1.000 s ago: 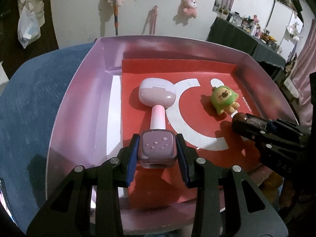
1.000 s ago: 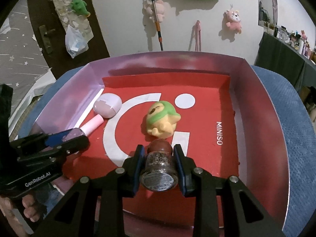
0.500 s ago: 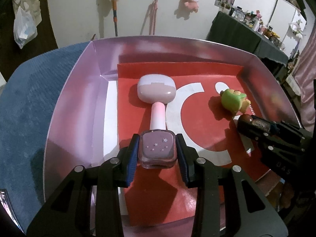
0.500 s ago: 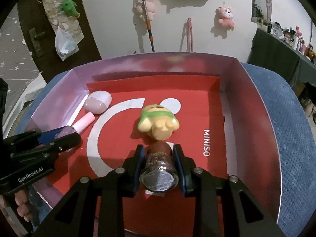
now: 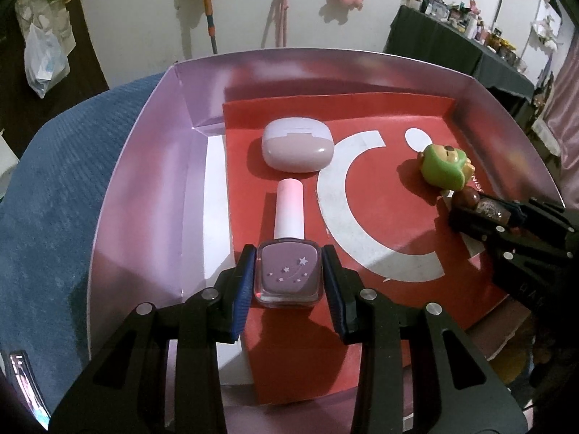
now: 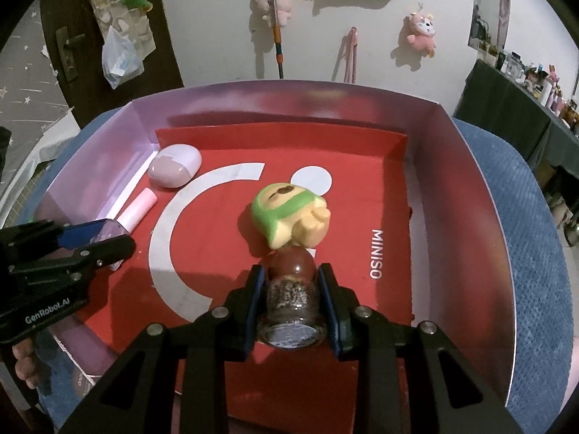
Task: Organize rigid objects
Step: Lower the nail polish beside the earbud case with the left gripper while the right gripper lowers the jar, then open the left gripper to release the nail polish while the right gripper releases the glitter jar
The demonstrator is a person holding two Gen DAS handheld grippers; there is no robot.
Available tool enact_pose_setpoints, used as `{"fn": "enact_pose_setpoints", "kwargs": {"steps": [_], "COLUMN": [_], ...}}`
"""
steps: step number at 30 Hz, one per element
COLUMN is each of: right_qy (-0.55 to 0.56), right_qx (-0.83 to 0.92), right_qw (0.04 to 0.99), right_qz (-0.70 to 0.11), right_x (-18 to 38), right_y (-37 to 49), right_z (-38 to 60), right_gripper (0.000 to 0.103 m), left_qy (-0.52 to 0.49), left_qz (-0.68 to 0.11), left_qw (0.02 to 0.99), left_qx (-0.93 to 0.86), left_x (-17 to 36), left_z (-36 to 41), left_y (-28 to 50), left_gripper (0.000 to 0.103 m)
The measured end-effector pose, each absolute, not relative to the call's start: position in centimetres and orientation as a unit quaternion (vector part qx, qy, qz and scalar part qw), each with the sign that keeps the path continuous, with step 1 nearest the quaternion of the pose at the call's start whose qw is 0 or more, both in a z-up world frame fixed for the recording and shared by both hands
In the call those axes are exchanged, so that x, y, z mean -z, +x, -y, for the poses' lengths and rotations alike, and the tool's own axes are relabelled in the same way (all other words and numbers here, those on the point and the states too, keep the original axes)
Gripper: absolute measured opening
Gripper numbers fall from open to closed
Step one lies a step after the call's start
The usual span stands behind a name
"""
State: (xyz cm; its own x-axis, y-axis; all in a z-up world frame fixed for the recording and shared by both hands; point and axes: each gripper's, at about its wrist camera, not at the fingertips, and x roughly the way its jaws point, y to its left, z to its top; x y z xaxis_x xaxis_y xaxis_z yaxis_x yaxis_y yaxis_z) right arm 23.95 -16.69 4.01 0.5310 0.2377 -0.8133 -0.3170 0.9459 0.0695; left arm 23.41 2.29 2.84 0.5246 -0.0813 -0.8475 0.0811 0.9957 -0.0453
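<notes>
My left gripper (image 5: 288, 271) is shut on a purple nail polish bottle (image 5: 288, 275) with a pink cap (image 5: 288, 208), held over the left side of a shallow pink box (image 5: 144, 166) with a red floor. My right gripper (image 6: 291, 296) is shut on a small glitter bottle (image 6: 291, 302) with a brown round cap (image 6: 291, 262). That cap touches a green and yellow toy figure (image 6: 289, 215) lying in the middle of the box (image 6: 470, 181). A lilac earbud case (image 5: 297, 143) rests just beyond the pink cap. In the left wrist view, the right gripper (image 5: 477, 206) and the toy (image 5: 443, 168) show at the right.
The box sits on a blue textured cushion (image 5: 47, 188). A dark table (image 5: 459, 50) crowded with small items stands at the back right. Plush toys (image 6: 421, 32) and a mop handle (image 6: 277, 25) hang on the white wall behind. A hand (image 6: 23, 361) holds the left gripper's grip.
The green toy has turned and slid further into the box in front of the brown cap. Both grippers keep their holds and have hardly shifted.
</notes>
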Motion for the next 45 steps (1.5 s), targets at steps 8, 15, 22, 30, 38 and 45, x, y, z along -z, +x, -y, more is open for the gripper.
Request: {"fn": "enact_pose_setpoints", "kwargs": {"steps": [8,15,22,30,38,45], "right_qy": [-0.037,-0.027,-0.013,-0.008,-0.002,0.000], "right_qx": [-0.161,-0.165,-0.177,-0.183,-0.192,-0.202], "right_qw": [0.873,0.872,0.869,0.873,0.880,0.889], "right_qz": [-0.459,-0.460,-0.462,-0.452,-0.434,-0.411], "right_x": [-4.0,-4.1,-4.3,-4.9,-6.3,-7.7], "right_y": [23.9,24.1,24.0,23.4,22.0,20.2], "right_z": [16.8,17.1,17.5,17.7,18.1,18.6], "right_gripper": [0.033,0.033,0.039,0.046,0.056,0.068], "left_qy": [-0.017,-0.028,-0.037,-0.038,-0.028,-0.044], "left_qz": [-0.487,-0.483,-0.474,-0.450,-0.424,-0.402], "left_qw": [0.872,0.873,0.878,0.890,0.904,0.913], "left_qx": [0.051,0.057,0.056,0.058,0.054,0.053], "left_x": [-2.8,-3.0,-3.2,-4.2,-5.6,-7.1], "left_z": [-2.7,-3.0,-3.0,-2.6,-1.9,-2.3], "left_y": [23.5,23.6,23.5,22.6,21.5,20.3], "left_gripper": [0.034,0.035,0.036,0.054,0.067,0.080]}}
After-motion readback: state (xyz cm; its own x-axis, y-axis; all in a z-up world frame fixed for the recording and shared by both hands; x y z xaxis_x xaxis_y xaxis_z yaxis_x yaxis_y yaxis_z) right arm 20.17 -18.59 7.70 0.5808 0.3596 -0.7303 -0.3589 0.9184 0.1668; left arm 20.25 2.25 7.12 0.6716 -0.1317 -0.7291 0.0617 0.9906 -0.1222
